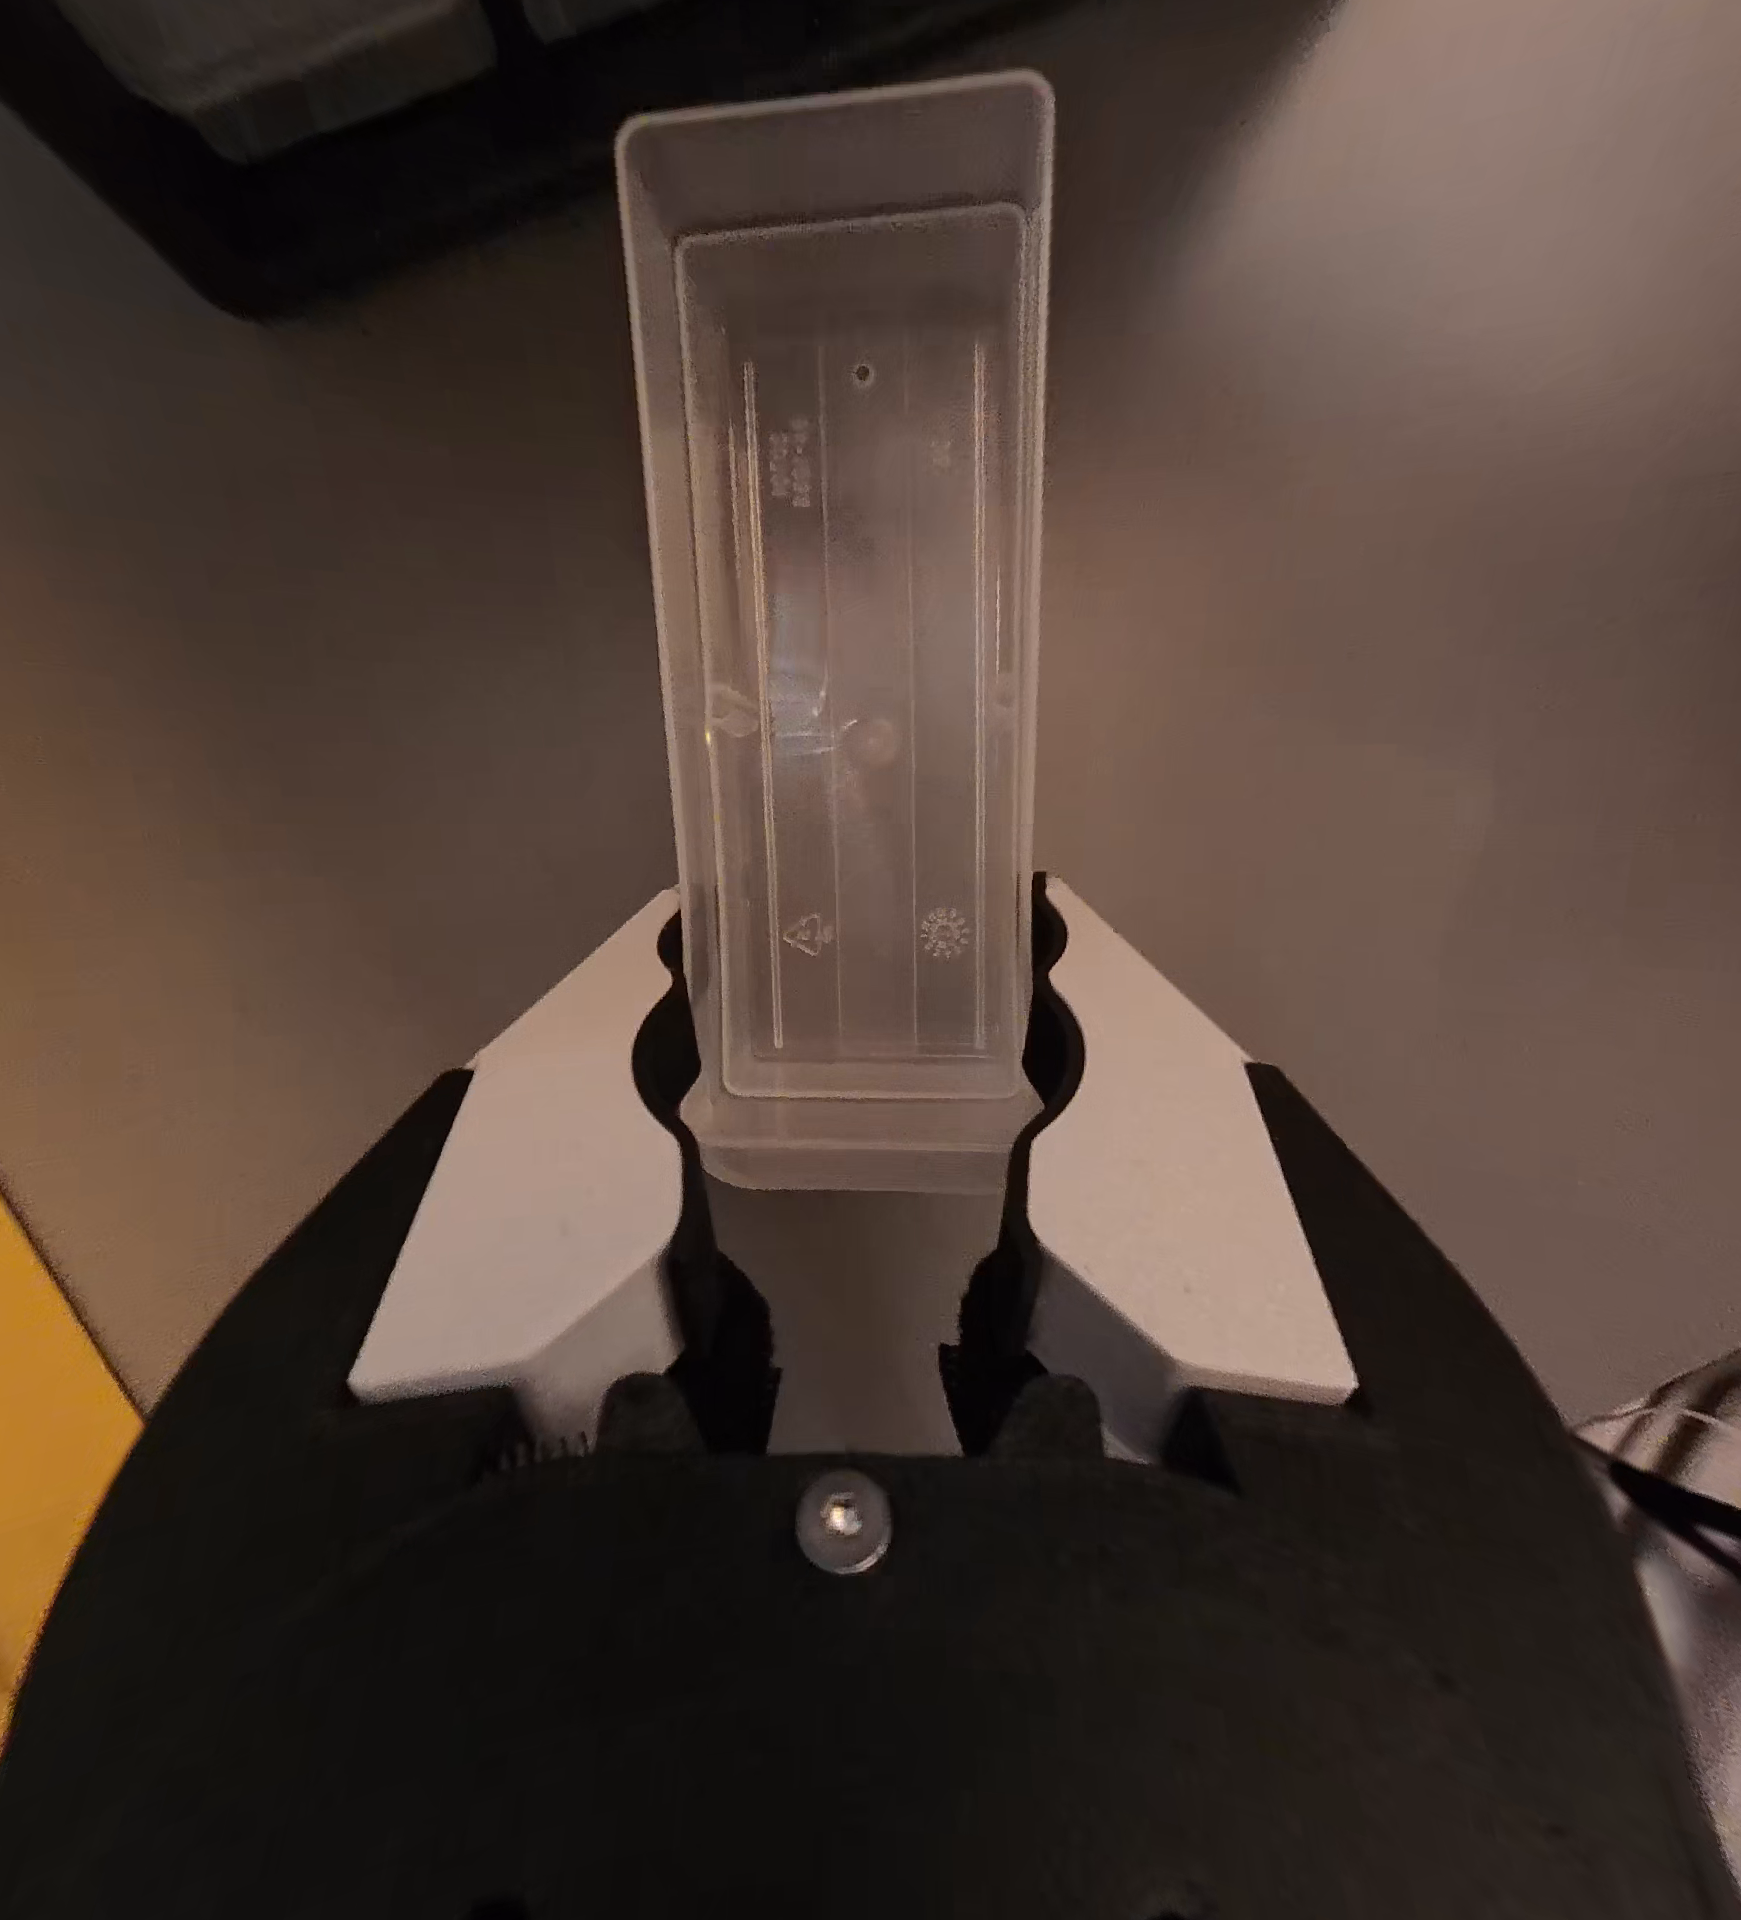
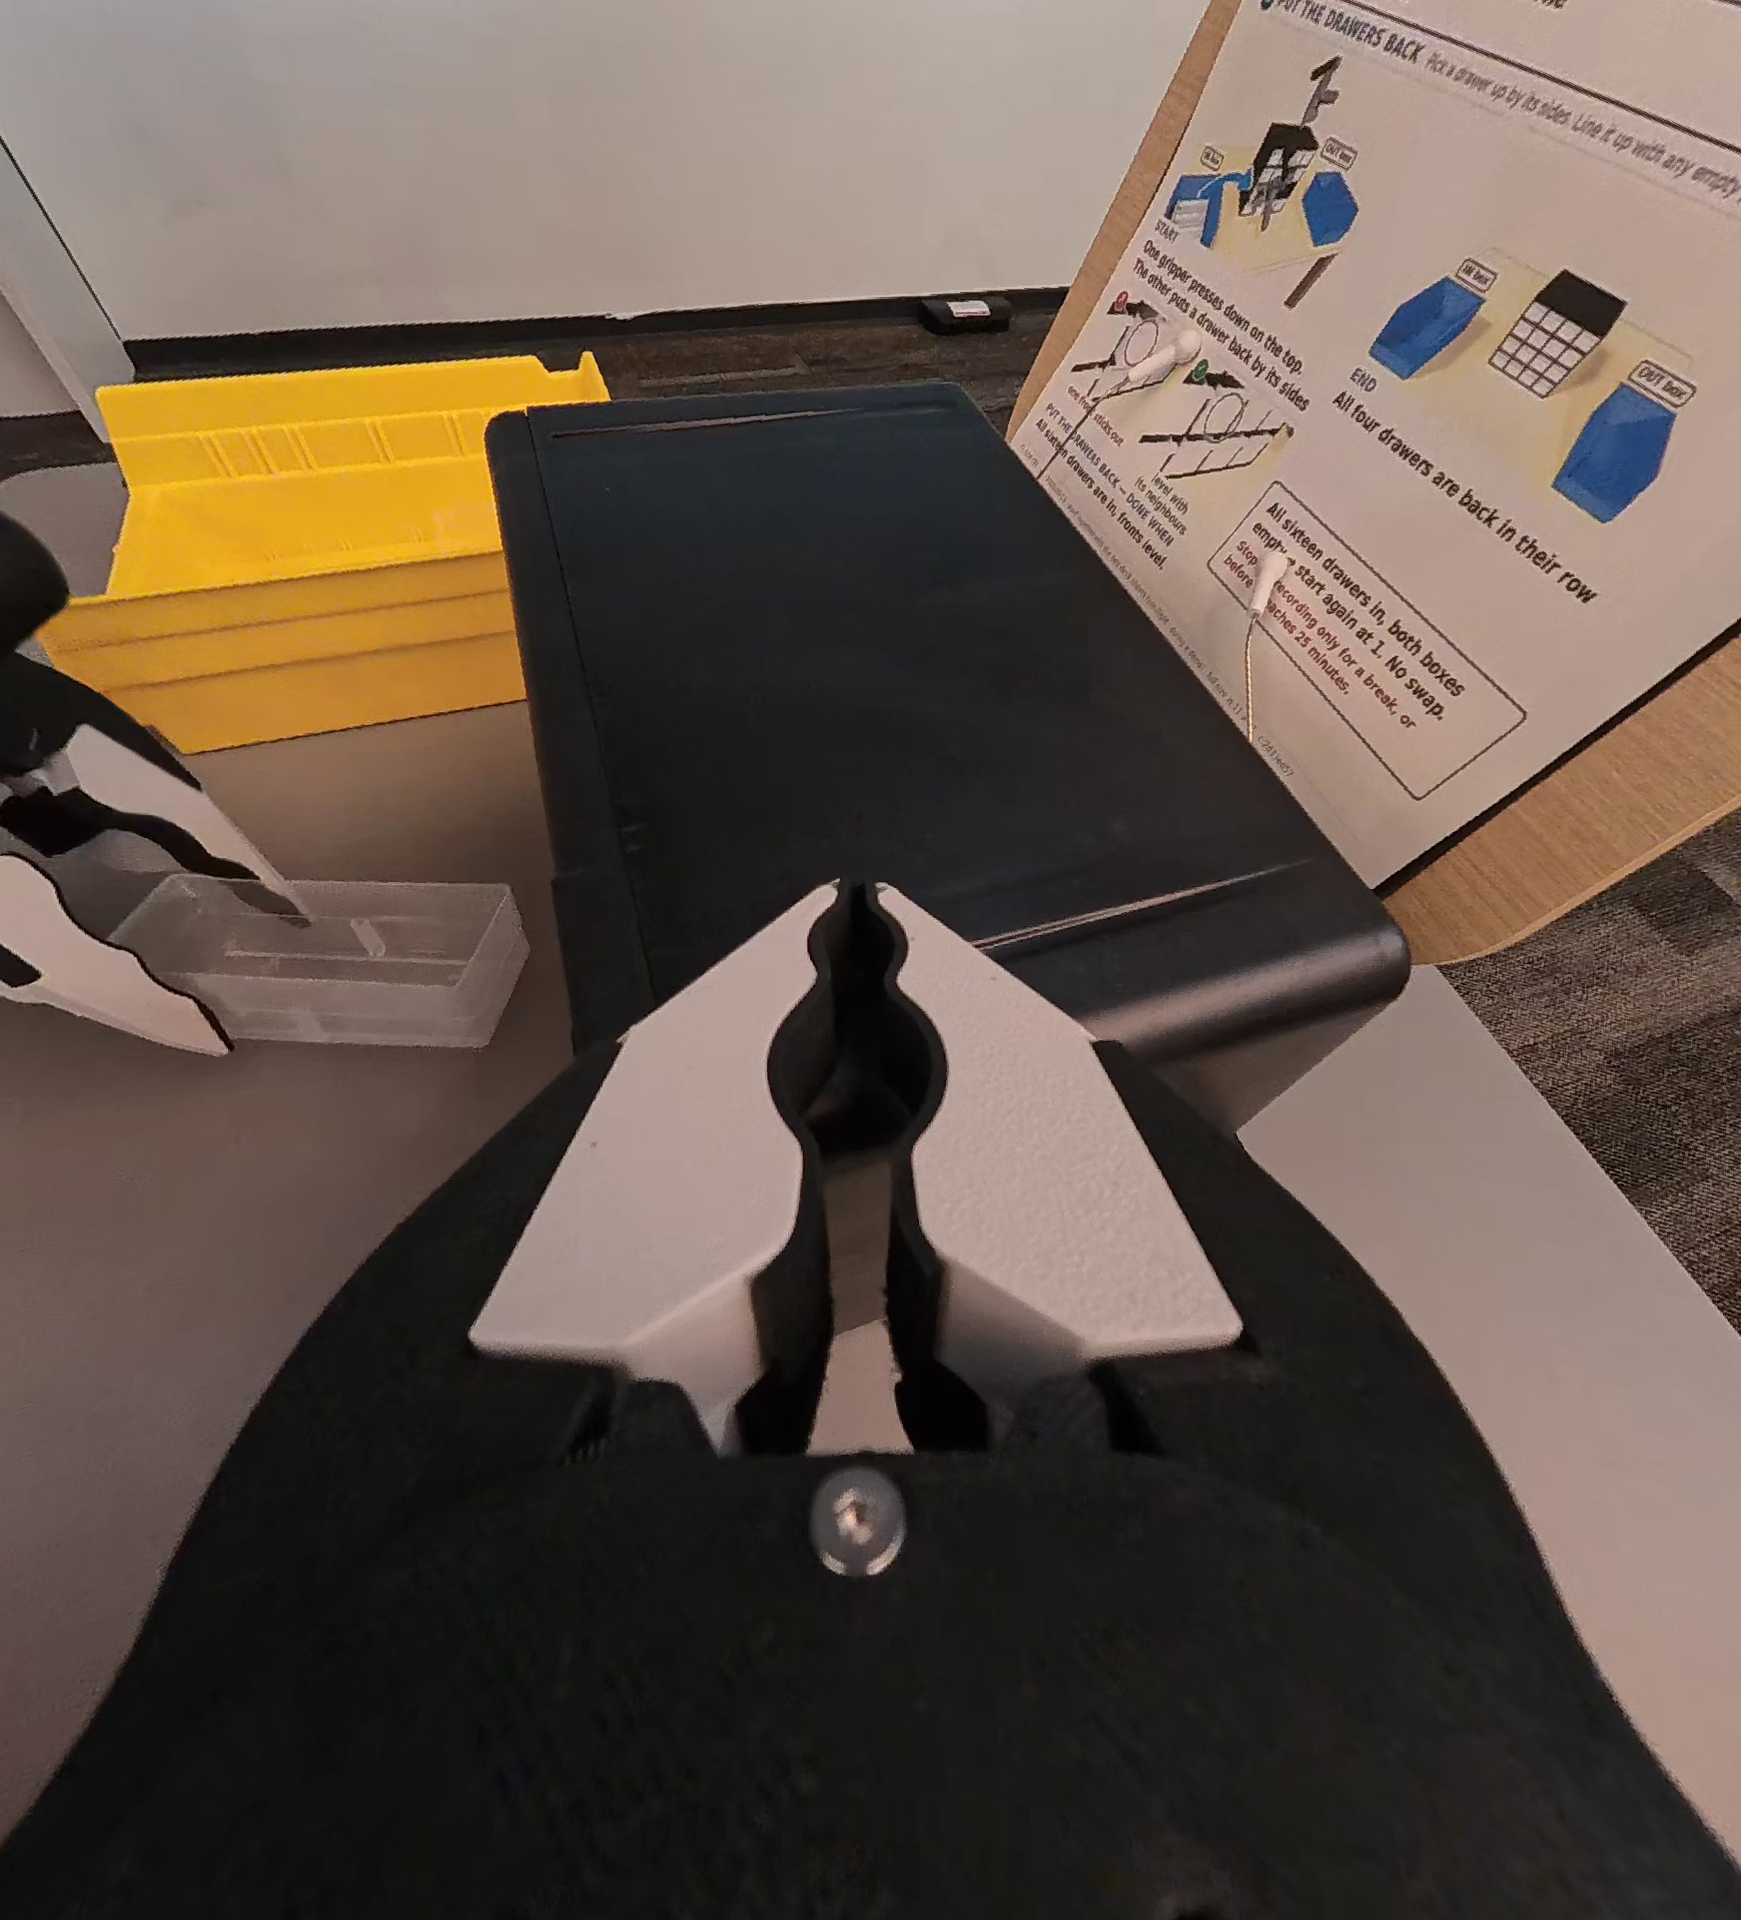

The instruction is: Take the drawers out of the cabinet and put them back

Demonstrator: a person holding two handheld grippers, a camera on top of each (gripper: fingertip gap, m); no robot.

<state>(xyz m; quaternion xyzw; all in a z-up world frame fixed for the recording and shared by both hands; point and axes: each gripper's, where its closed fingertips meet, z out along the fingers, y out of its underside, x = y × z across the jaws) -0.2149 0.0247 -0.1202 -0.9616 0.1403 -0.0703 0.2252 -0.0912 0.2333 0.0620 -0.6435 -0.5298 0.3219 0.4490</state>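
The fingers (image 1: 1058, 997) of the left gripper (image 1: 853, 997) clamp a clear plastic drawer (image 1: 835, 582) by its sides on the grey table (image 1: 326, 675), beside the black cabinet (image 2: 897, 675), while the right gripper (image 2: 853, 891) (pressed closed, empty) rests there, so reinsertion probably remains.

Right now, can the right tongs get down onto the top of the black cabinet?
Probably yes. The right tongs are shut, at the near edge of the cabinet top, which looks bare. The left tongs are busy with the clear drawer off to the side.
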